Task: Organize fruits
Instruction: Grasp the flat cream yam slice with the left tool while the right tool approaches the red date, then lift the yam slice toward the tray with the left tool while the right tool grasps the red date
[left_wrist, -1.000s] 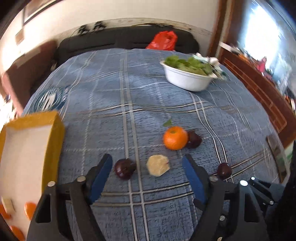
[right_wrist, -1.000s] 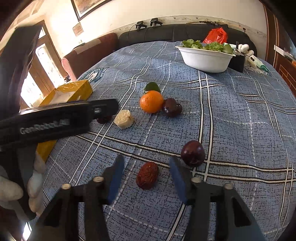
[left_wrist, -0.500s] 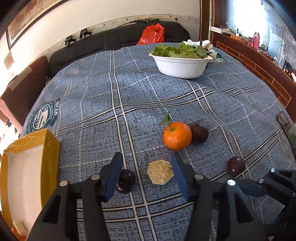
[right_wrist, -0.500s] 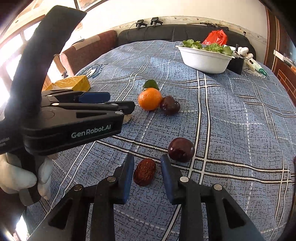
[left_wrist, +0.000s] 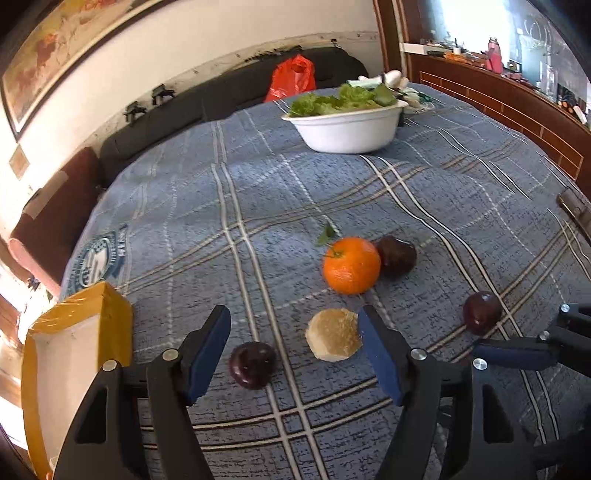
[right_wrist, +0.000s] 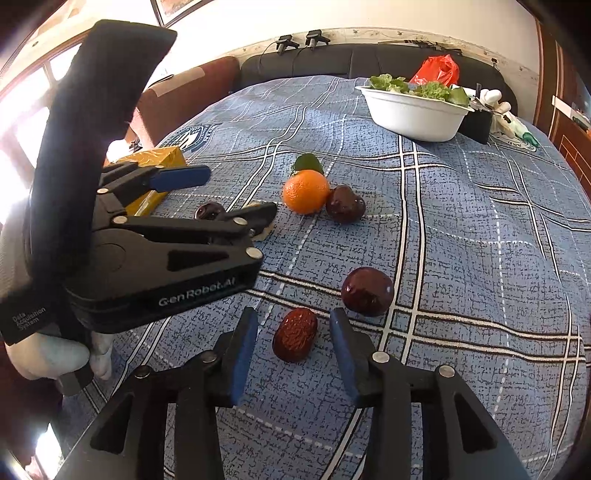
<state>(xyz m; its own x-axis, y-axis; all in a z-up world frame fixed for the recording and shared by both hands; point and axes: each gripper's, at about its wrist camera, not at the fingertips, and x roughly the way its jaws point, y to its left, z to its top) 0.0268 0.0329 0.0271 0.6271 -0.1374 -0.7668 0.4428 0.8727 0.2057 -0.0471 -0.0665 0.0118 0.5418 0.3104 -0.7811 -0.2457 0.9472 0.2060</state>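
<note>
Left wrist view: orange (left_wrist: 351, 270) mid-frame on the tablecloth (left_wrist: 258, 206), one plum (left_wrist: 396, 256) touching its right side, another plum (left_wrist: 482, 312) further right. Cake piece (left_wrist: 333, 334) just below the orange, small plum (left_wrist: 252, 364) lower left of that. Box (left_wrist: 74, 354) far left edge, bowl (left_wrist: 345, 127) up top

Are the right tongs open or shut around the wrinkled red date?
Open: the right tongs stand either side of the wrinkled red date, with blue plaid cloth visible in both gaps.

Orange tangerine (left_wrist: 351, 270) and dark-red plums (right_wrist: 367, 291) on blue plaid cloth (left_wrist: 258, 192).
</note>
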